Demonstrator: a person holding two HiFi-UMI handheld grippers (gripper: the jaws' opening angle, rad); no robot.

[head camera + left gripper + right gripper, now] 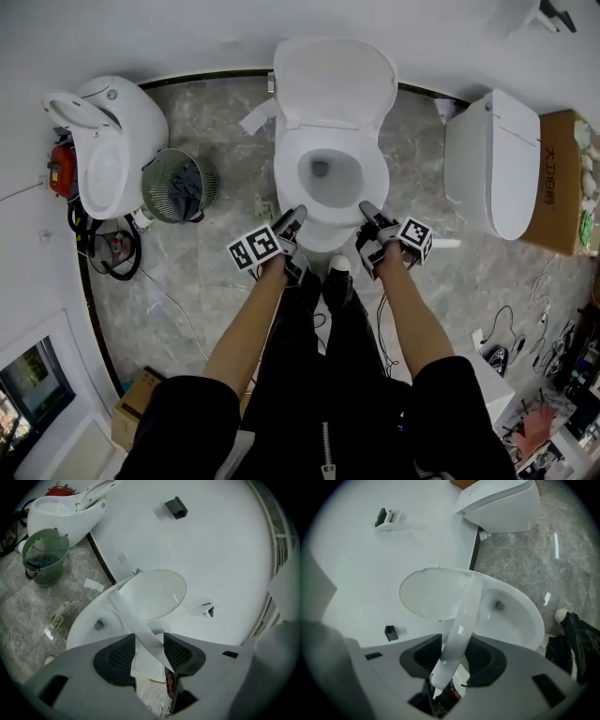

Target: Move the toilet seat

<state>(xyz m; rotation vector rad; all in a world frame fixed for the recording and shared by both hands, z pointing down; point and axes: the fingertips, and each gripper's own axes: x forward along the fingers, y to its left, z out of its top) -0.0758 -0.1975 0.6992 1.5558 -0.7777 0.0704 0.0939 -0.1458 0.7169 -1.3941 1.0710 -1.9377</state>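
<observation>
A white toilet [330, 122] stands against the wall with its lid [333, 80] raised. I hold the front of the toilet seat [331, 214] from both sides. My left gripper [292, 223] is shut on the seat's left front and my right gripper [370, 220] on its right front. In the left gripper view the seat [129, 616] runs edge-on between the jaws of the left gripper [149, 651], lifted off the bowl [93, 620]. In the right gripper view the seat [468, 606] fills the gap of the right gripper [454, 656], above the bowl [511, 616].
A second toilet [112, 141] lies at the left beside a green mesh basket [178, 186]. A third toilet [497, 159] and a cardboard box [562, 178] stand at the right. Cables [112, 253] lie on the marble floor. My legs and shoes [337, 272] are just before the bowl.
</observation>
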